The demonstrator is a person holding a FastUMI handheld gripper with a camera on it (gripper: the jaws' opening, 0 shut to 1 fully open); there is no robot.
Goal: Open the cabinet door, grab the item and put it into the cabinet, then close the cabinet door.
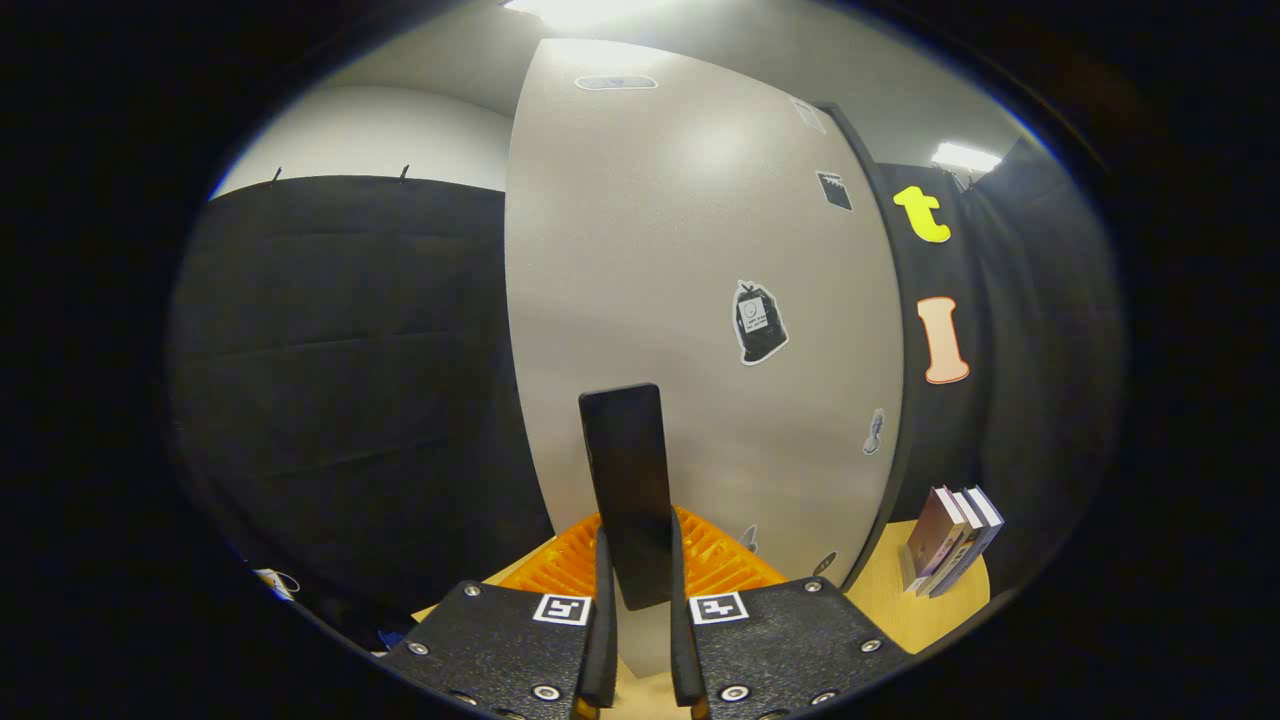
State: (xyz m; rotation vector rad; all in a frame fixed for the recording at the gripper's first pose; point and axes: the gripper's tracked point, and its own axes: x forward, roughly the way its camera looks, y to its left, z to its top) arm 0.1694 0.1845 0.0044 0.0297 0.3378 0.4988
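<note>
Both gripper (640, 590) fingers clamp the black slab (628, 490) (upright) before the cabinet door (690, 300).

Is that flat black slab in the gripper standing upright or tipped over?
Upright. The black slab stands tall between the gripper fingers, which press its lower sides, with the grey cabinet door behind it.

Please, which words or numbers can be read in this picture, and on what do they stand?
Stickers on the pale grey cabinet door: too small to read.
Spines of the leaning books: blurred.
Hand-held gripper, shut on the flat black slab: square markers, no words.
</note>
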